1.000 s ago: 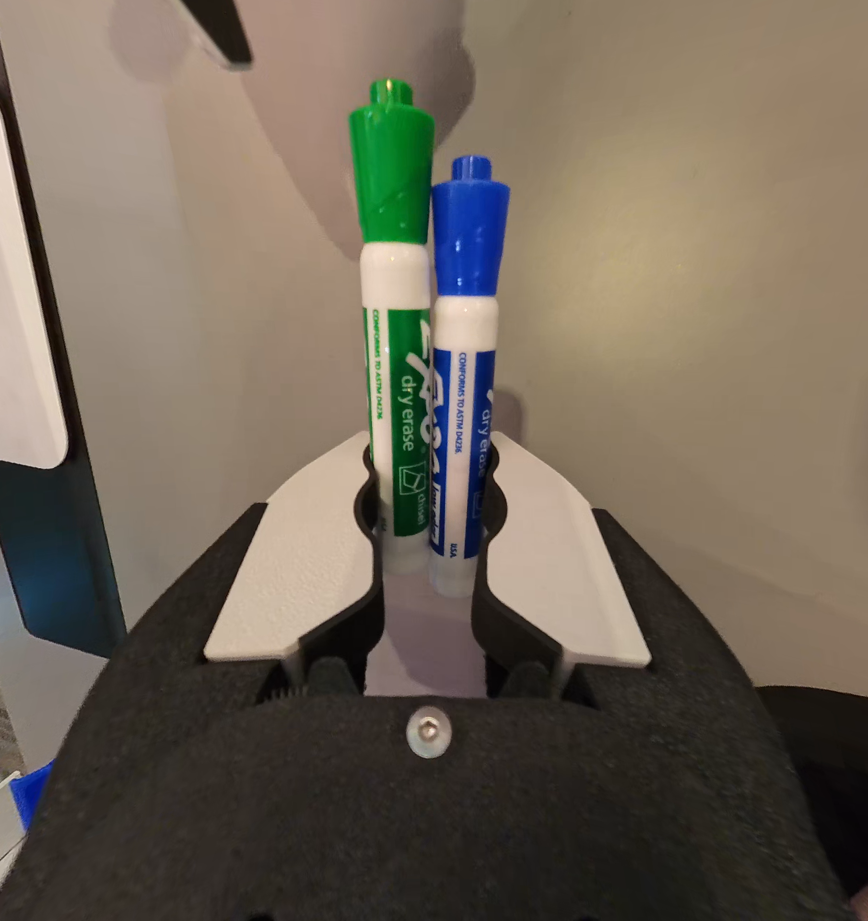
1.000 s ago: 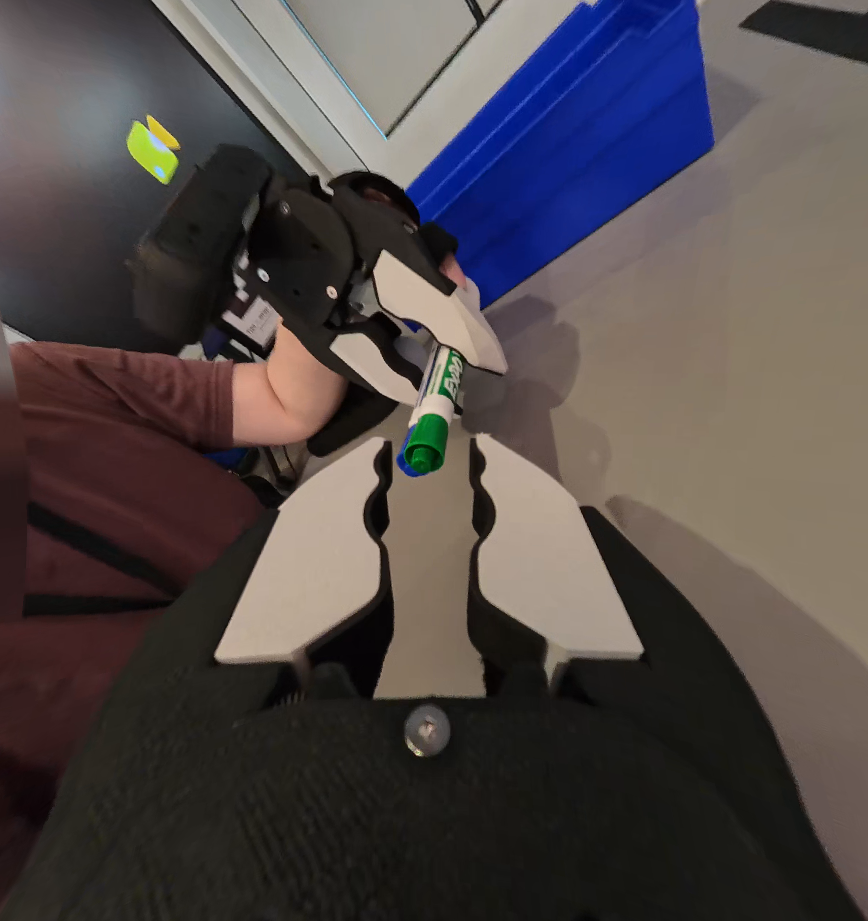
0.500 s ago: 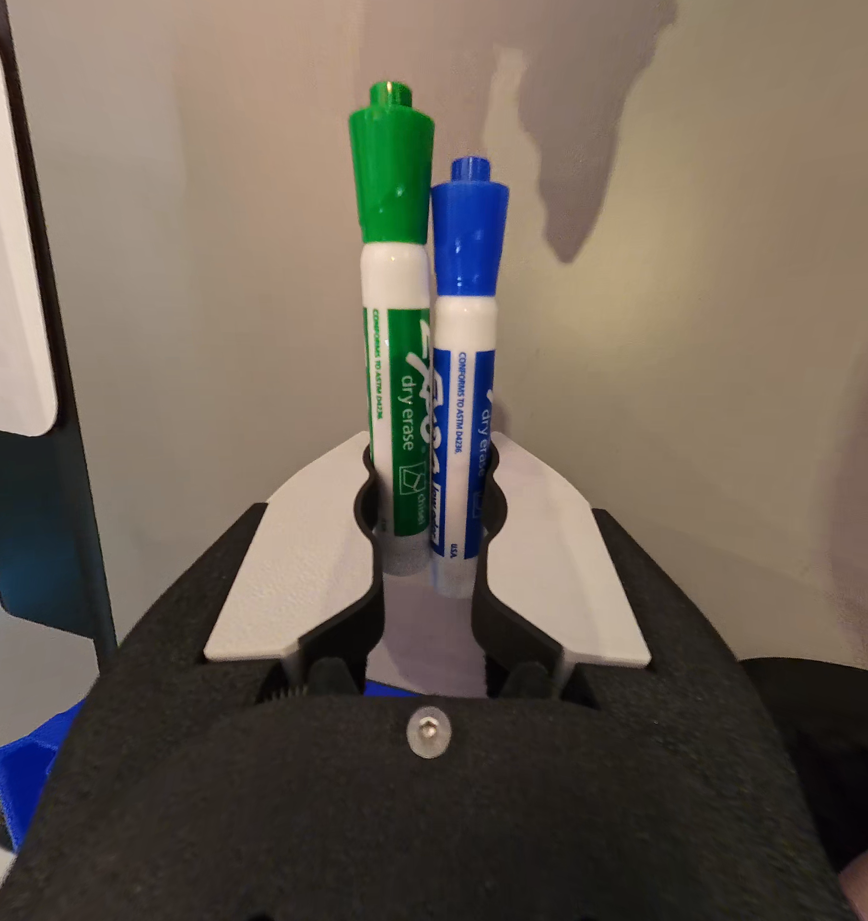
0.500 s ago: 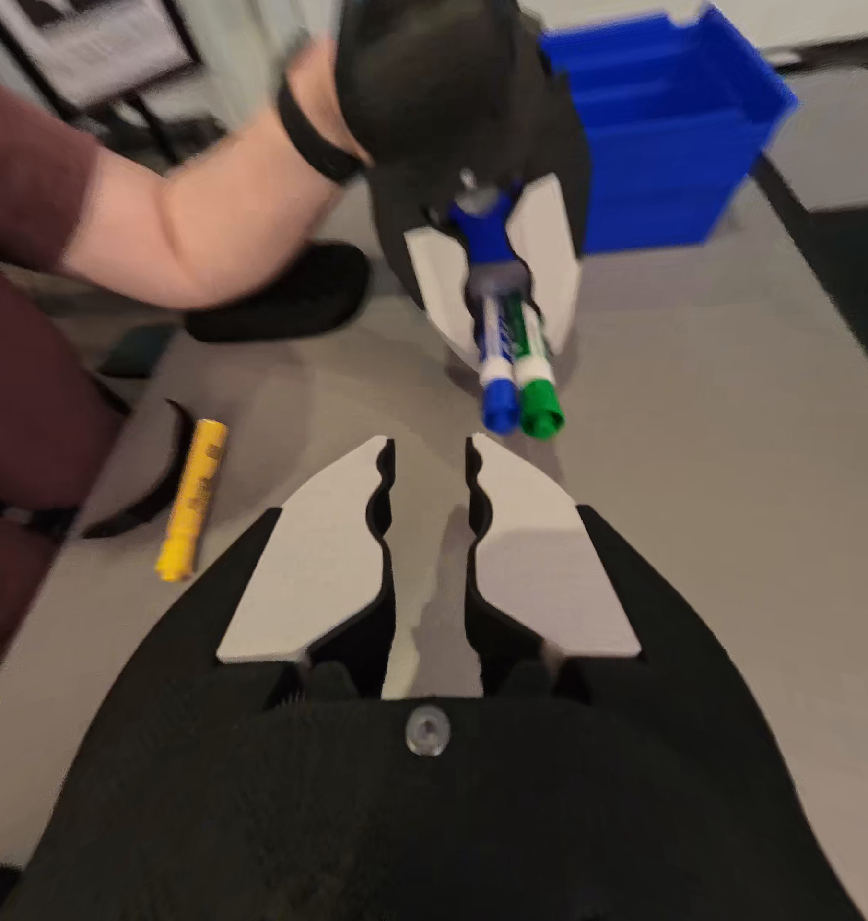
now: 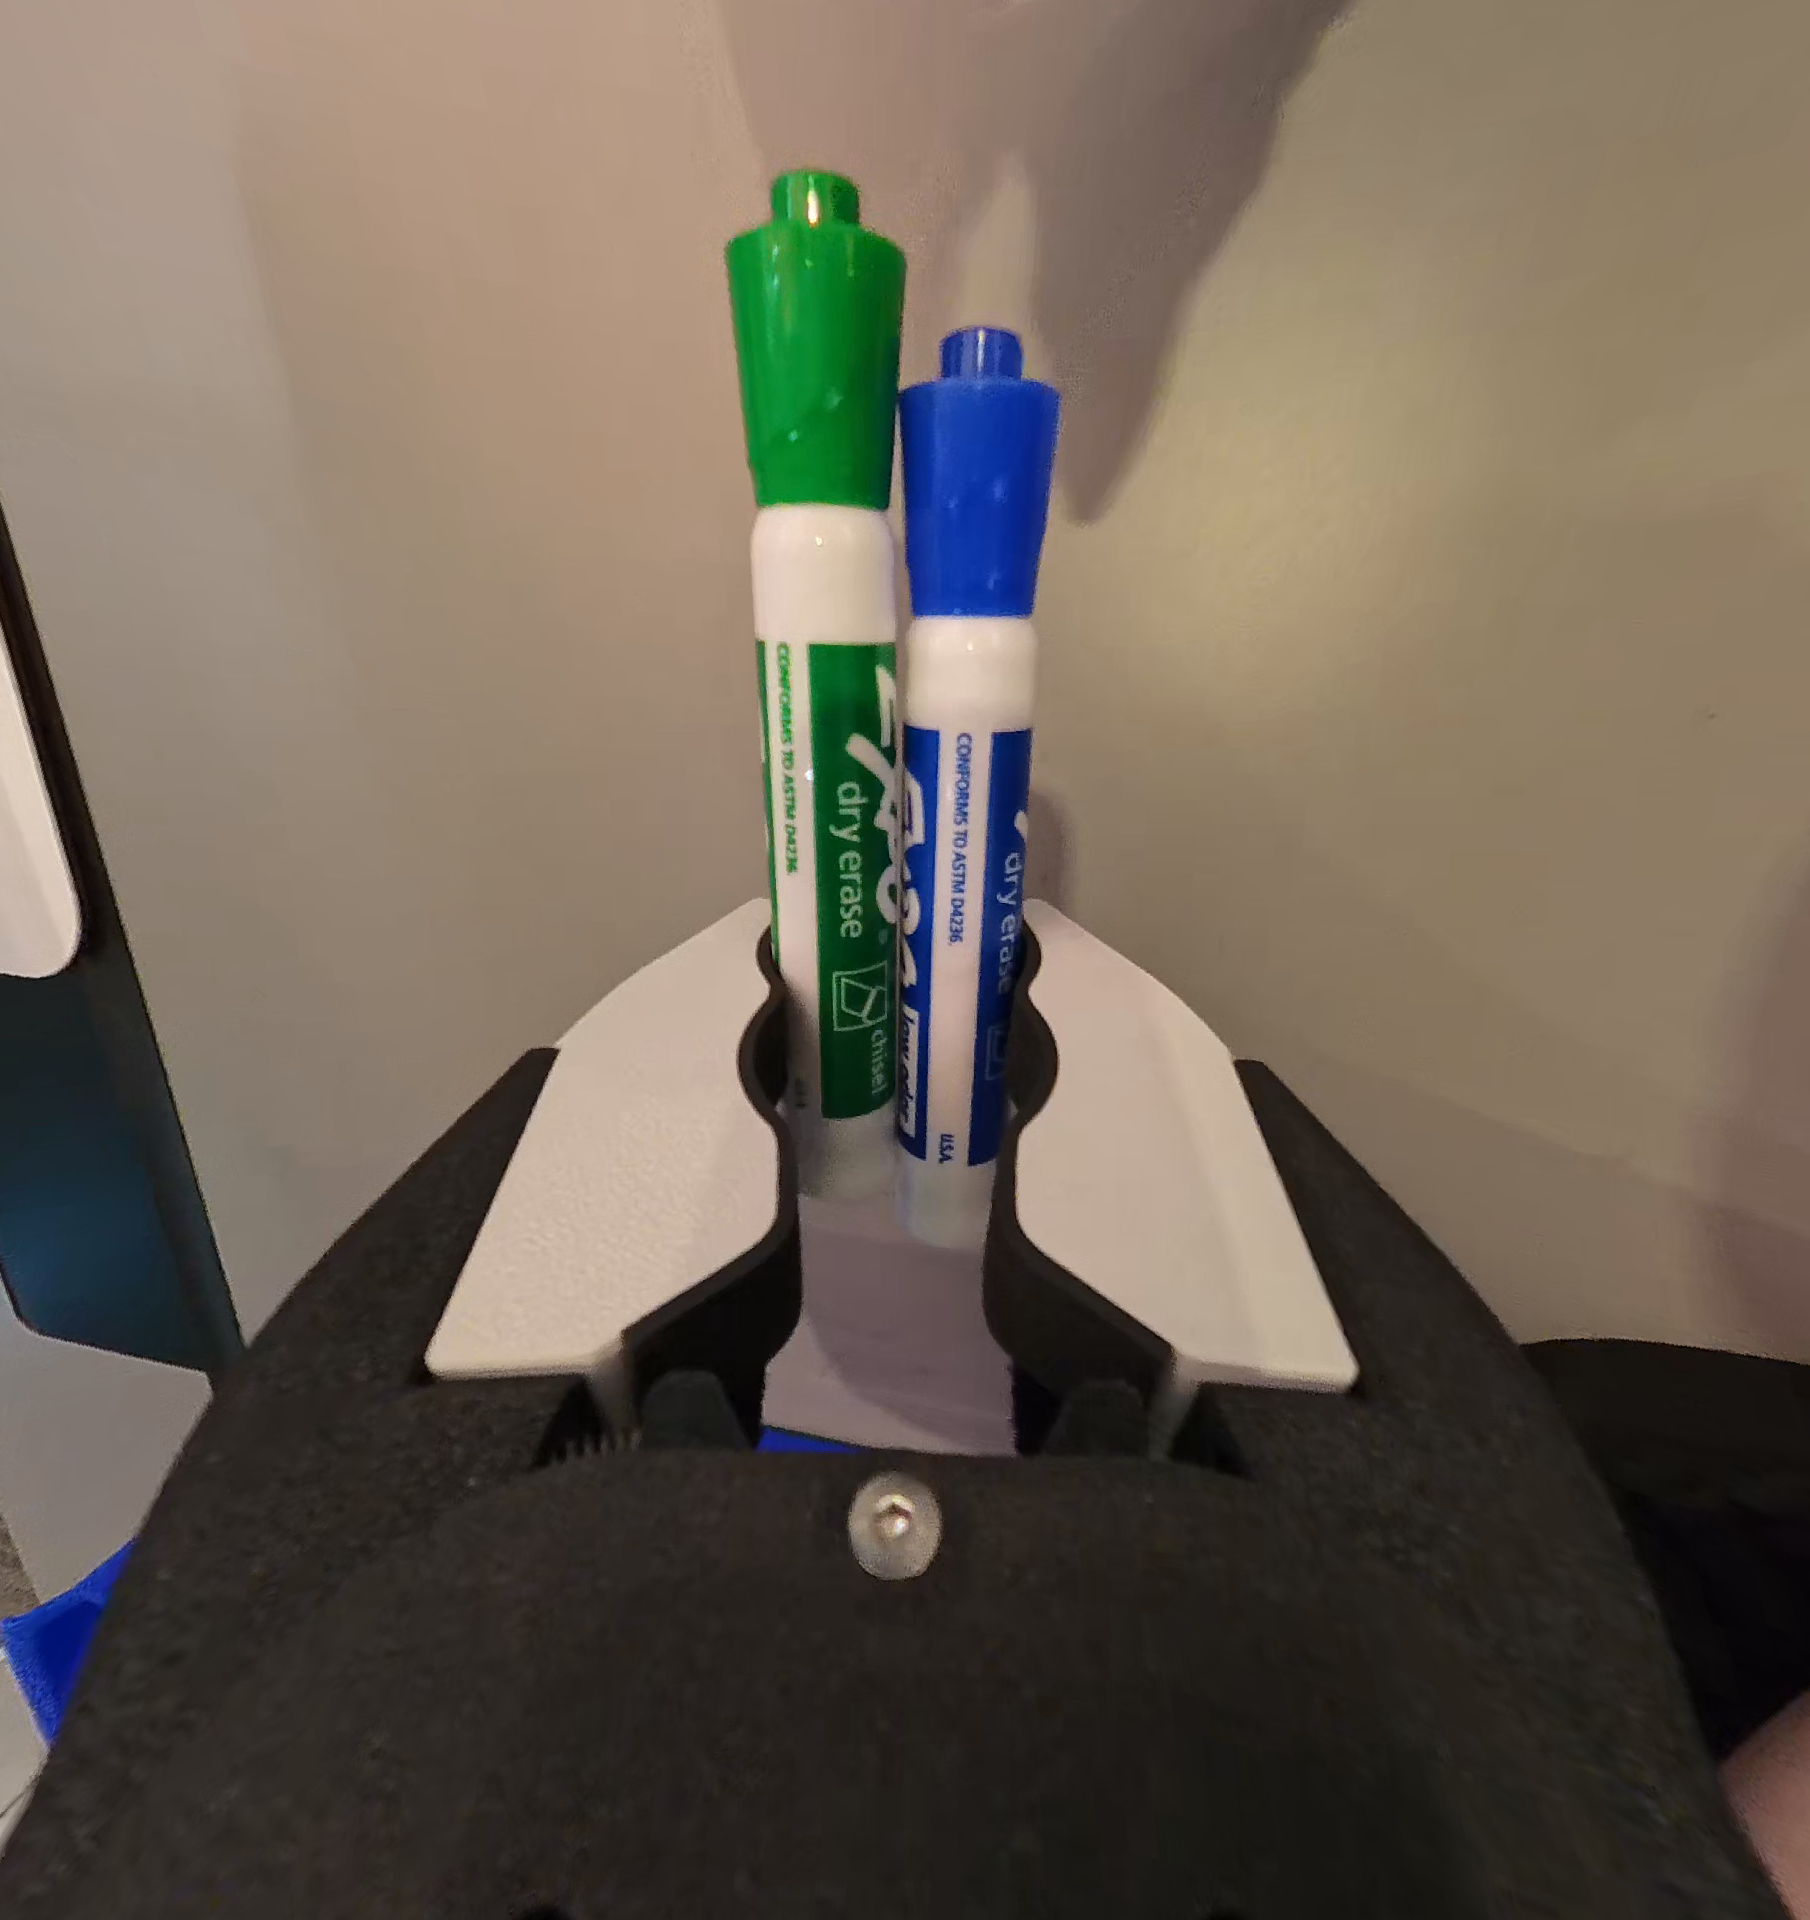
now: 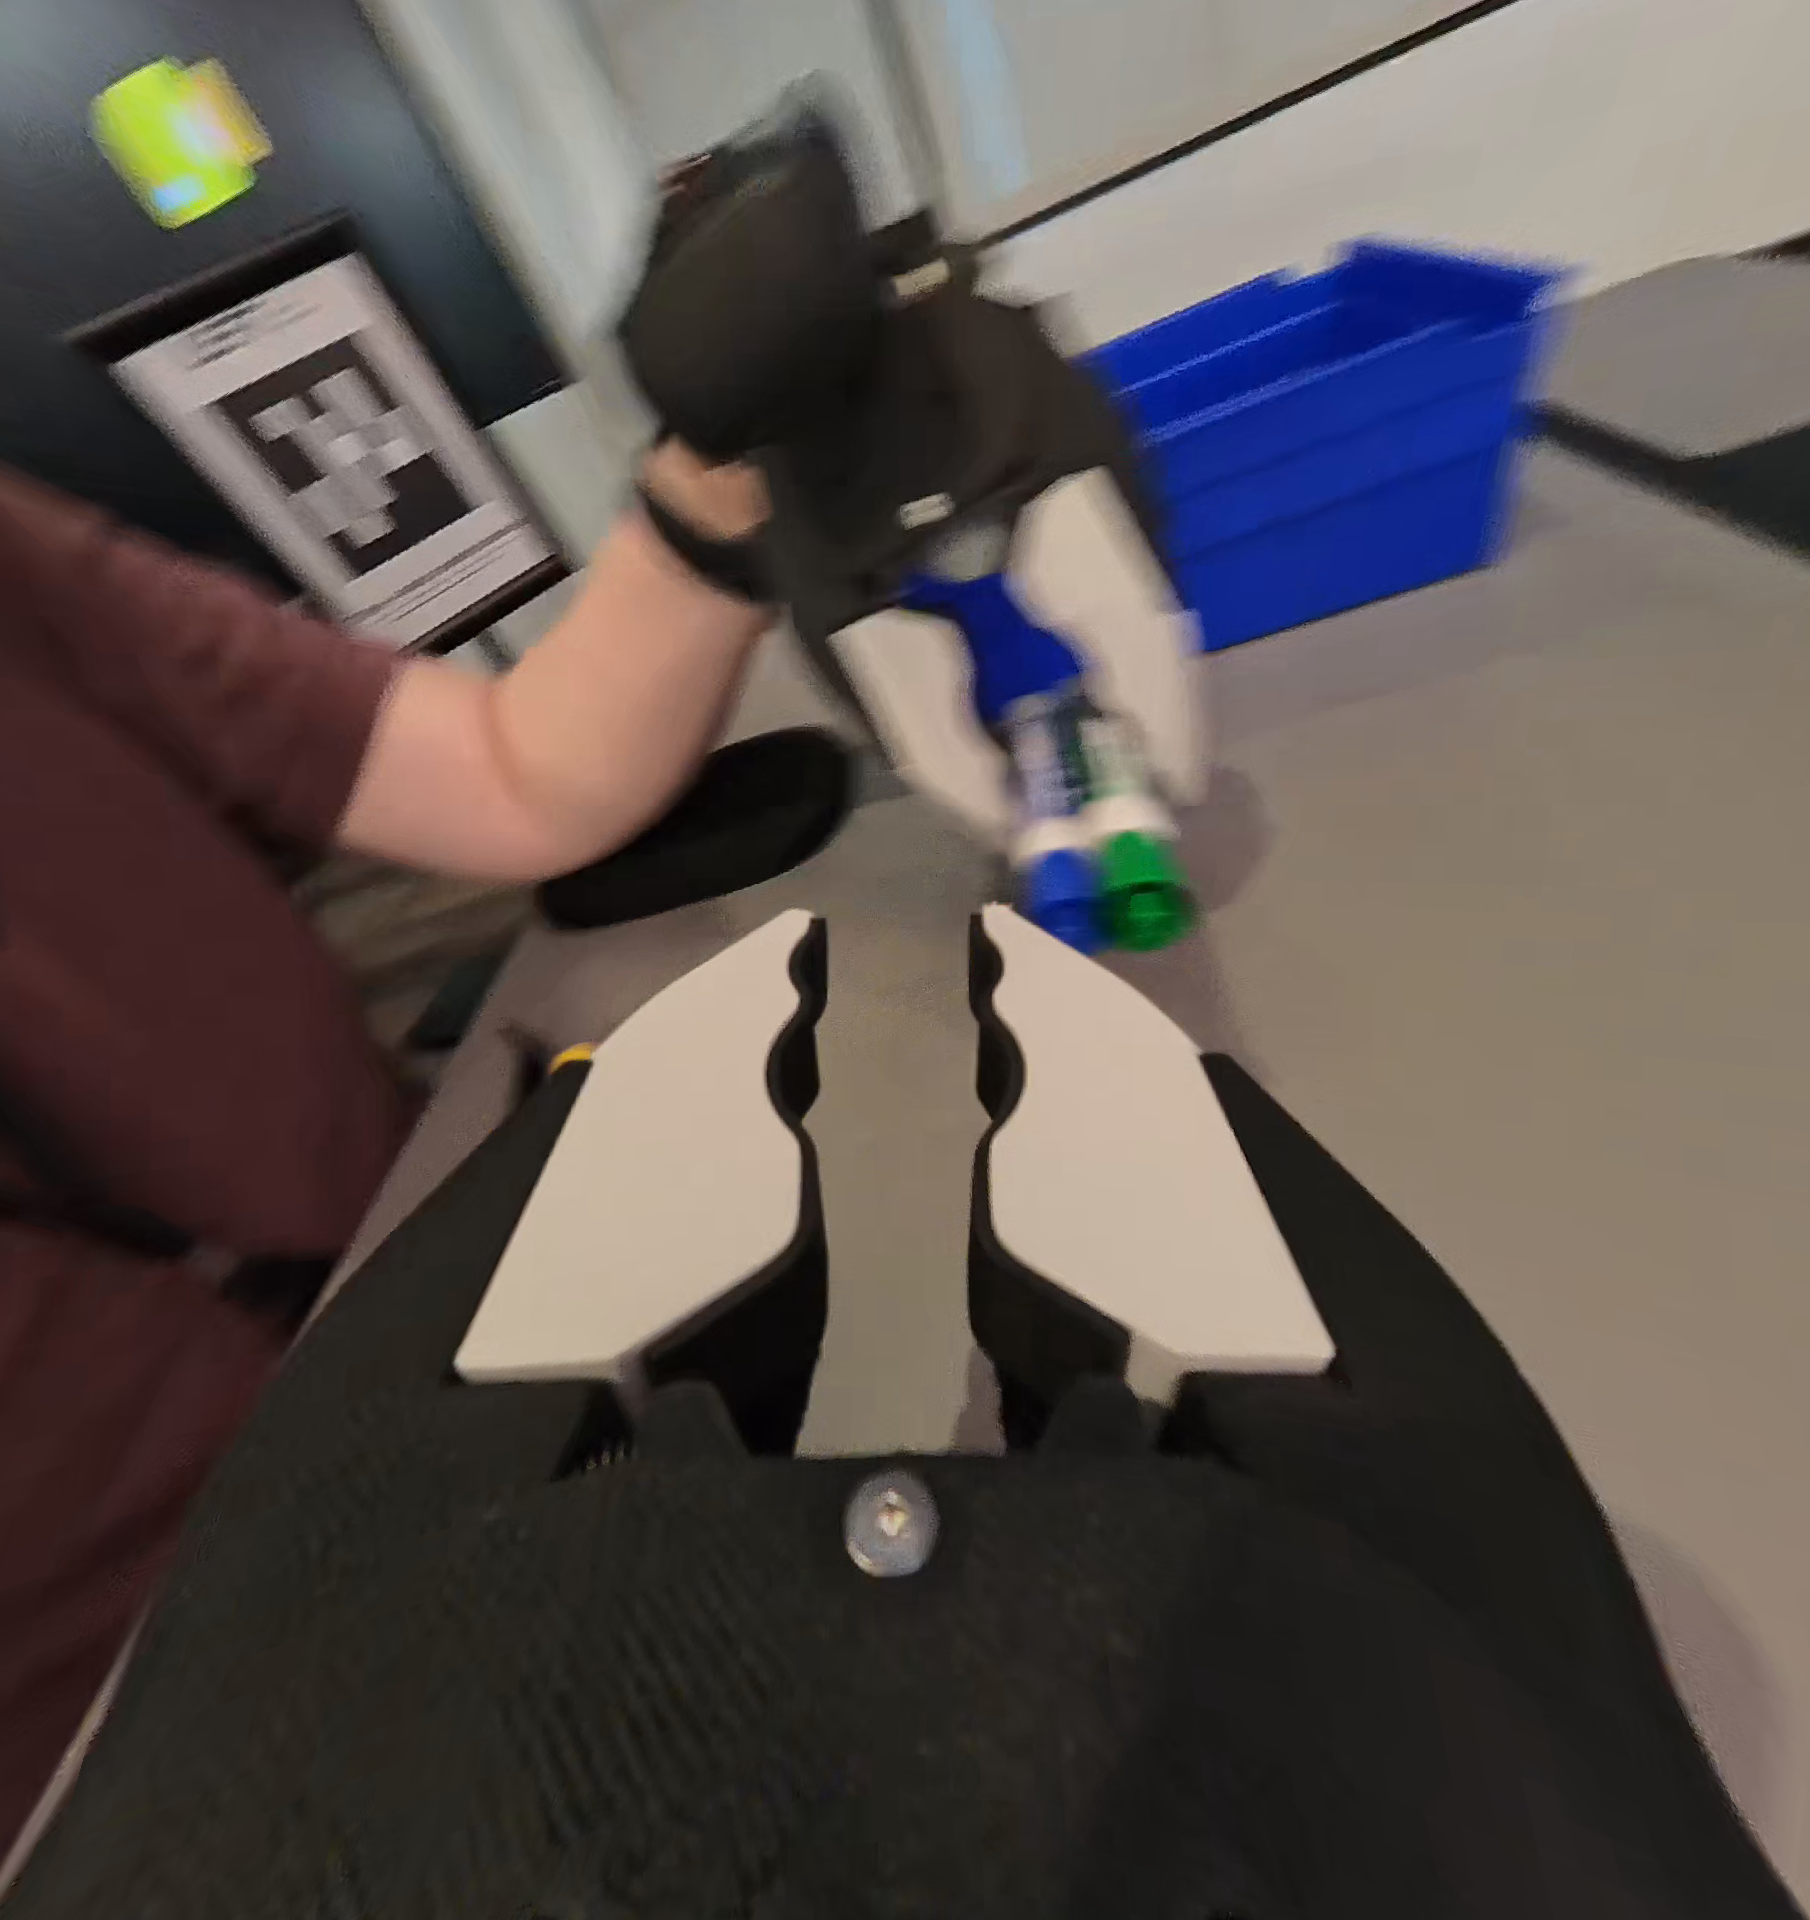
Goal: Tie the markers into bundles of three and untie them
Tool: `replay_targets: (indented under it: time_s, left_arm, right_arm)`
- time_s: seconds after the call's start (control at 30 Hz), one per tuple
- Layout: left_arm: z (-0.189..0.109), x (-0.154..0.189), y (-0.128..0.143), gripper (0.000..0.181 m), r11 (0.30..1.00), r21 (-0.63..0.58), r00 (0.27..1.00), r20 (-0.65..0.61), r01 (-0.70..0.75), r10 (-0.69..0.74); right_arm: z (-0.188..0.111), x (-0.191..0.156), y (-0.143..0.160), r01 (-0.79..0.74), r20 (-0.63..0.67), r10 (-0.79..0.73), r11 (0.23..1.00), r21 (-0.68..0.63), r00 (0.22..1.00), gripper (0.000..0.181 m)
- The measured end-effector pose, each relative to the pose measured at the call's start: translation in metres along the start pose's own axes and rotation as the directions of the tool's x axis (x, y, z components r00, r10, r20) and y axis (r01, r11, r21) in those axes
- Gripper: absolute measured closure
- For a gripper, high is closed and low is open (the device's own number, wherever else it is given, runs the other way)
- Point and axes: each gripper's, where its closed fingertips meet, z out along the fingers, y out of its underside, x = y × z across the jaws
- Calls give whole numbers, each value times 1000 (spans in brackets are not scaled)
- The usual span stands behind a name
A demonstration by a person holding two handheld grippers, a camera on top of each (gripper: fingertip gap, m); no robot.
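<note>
My left gripper [image 5: 896, 935] is shut on a green marker [image 5: 823, 582] and a blue marker [image 5: 974, 665], side by side, caps pointing away over the grey table. In the right wrist view the left gripper [image 6: 1088, 717] shows ahead, holding the blue marker [image 6: 1052, 883] and the green marker [image 6: 1140, 894] caps down just above the table. My right gripper [image 6: 896, 925] is open and empty, its tips just left of and below those caps. A sliver of a yellow marker [image 6: 568, 1058] shows beside its left finger, mostly hidden.
A blue bin [image 6: 1337, 447] stands on the grey table [image 6: 1503, 935] behind the left gripper. A person's arm [image 6: 527, 748] and dark red sleeve fill the left side. A black pad [image 6: 703, 831] lies under the arm. The right wrist view is blurred. The grippers' ends are close to 12 cm from one another.
The right gripper has swung left and nearer, so the held markers now sit just right of its tips and the yellow marker is hidden behind its left finger. The left grip is unchanged.
</note>
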Motion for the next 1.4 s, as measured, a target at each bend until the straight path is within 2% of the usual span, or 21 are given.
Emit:
replay_targets:
  time_s: [0.07, 0.13, 0.2, 0.27, 0.37, 0.47, 0.6, 0.83, 0.97, 1.1, 1.23, 1.4]
  left_arm:
    - [0, -2, 5, 142, 1000, -9, 1000, 2, 12, -12]
    - [-1, -4, 8, 142, 1000, -12, 1000, 1, 25, -25]
    - [-3, -4, 8, 142, 1000, -1, 1000, -2, 28, -28]
    - [-3, -3, 8, 142, 999, 7, 999, -7, 31, -31]
    - [-4, -3, 9, 142, 1000, -2, 999, -6, 32, -32]
    - [-6, -1, 8, 142, 1000, -2, 1000, -7, 27, -27]
    - [-7, 0, 7, 142, 1000, -5, 1000, -7, 25, -25]
    - [-7, 0, 10, 142, 999, -6, 999, -13, 33, -33]
    - [-7, 1, 11, 142, 999, -13, 999, -20, 32, -32]
    - [-9, 2, 12, 142, 999, -8, 999, -17, 32, -32]
    - [-11, 4, 12, 142, 1000, -4, 999, -30, 30, -30]
    - [-5, 8, 12, 142, 1000, -22, 999, -52, 15, -16]
  right_arm:
    - [5, -41, 21, 49, 160, -33, 994, -96, 987, 154]
    - [8, -72, 58, 111, 229, -55, 965, -236, 972, 152]
    - [7, -94, 99, 176, 253, -84, 914, -366, 964, 152]
    - [8, -114, 124, 203, 267, -92, 881, -427, 959, 152]
    - [13, -136, 145, 222, 270, -96, 845, -486, 958, 150]
    - [15, -137, 159, 245, 229, -142, 815, -525, 963, 150]
    - [19, -130, 159, 207, 164, -141, 829, -519, 976, 162]
    - [21, -119, 154, 273, 120, -246, 830, -487, 962, 163]
    - [21, -106, 158, 346, 77, -362, 776, -527, 929, 160]
    - [21, -100, 154, 338, 56, -364, 784, -521, 930, 161]
    - [9, -86, 128, 322, 2, -361, 826, -462, 932, 161]
    - [-21, -55, 62, 357, -126, -441, 838, -412, 889, 161]
